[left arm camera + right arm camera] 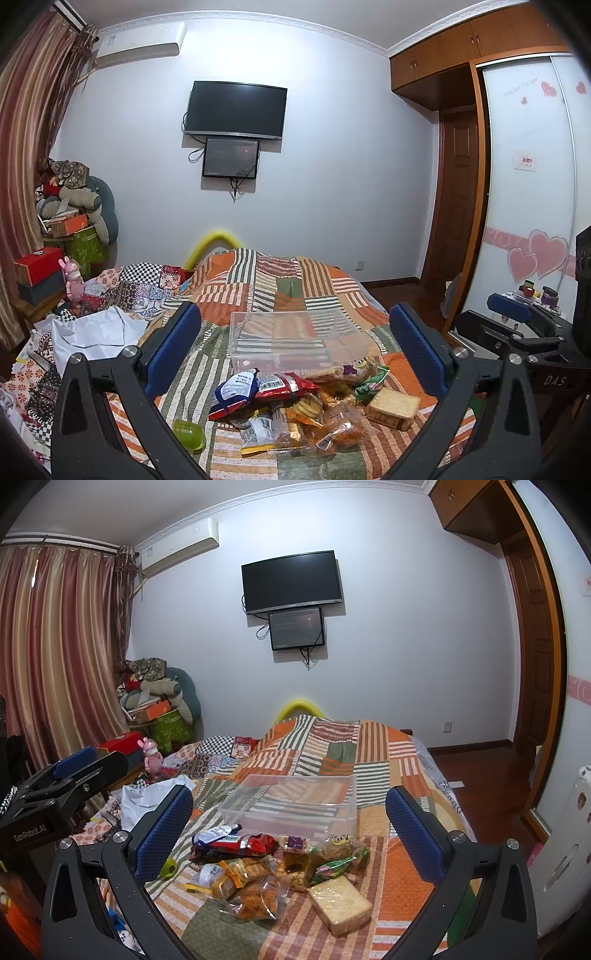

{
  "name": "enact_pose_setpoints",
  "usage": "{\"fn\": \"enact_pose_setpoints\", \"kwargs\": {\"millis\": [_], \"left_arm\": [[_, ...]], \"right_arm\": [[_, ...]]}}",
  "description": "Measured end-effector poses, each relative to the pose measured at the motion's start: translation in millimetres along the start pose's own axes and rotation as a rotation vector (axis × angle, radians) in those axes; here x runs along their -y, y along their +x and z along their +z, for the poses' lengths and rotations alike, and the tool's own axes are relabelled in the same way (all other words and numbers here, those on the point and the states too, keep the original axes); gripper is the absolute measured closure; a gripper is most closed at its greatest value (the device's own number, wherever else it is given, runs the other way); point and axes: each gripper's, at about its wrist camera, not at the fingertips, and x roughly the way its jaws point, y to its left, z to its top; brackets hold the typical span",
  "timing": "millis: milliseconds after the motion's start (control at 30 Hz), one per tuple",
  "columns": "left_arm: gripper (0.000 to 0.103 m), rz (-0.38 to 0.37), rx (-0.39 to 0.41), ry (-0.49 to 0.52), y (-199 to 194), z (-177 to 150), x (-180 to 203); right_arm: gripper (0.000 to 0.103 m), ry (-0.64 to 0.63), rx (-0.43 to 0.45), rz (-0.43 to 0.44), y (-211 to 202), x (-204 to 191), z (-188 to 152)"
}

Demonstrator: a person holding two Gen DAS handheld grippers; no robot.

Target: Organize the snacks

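Note:
A pile of wrapped snacks [295,413] lies on the patchwork bedspread [280,284]; it also shows in the right wrist view [273,867]. It includes a red packet [240,845], a green packet [332,867] and a wrapped bread block [340,904], also in the left wrist view [393,408]. A clear plastic bin [291,339] stands just behind the pile, empty; it shows in the right wrist view [295,801]. My left gripper [295,350] is open above the pile. My right gripper [288,830] is open above it too. Both hold nothing.
A green round container [189,435] lies left of the pile. White paper [96,332] and clutter cover the bed's left side. A pink toy [74,280] and boxes [37,266] stand at the left. The wardrobe [532,184] is on the right.

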Motion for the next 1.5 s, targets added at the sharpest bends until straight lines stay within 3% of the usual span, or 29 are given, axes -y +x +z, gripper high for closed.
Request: {"fn": "enact_pose_setpoints", "kwargs": {"millis": [1500], "left_arm": [[0.000, -0.007, -0.011, 0.000, 4.2, -0.7, 3.8]], "right_arm": [[0.000, -0.003, 0.021, -0.012, -3.9, 2.1, 1.1]]}}
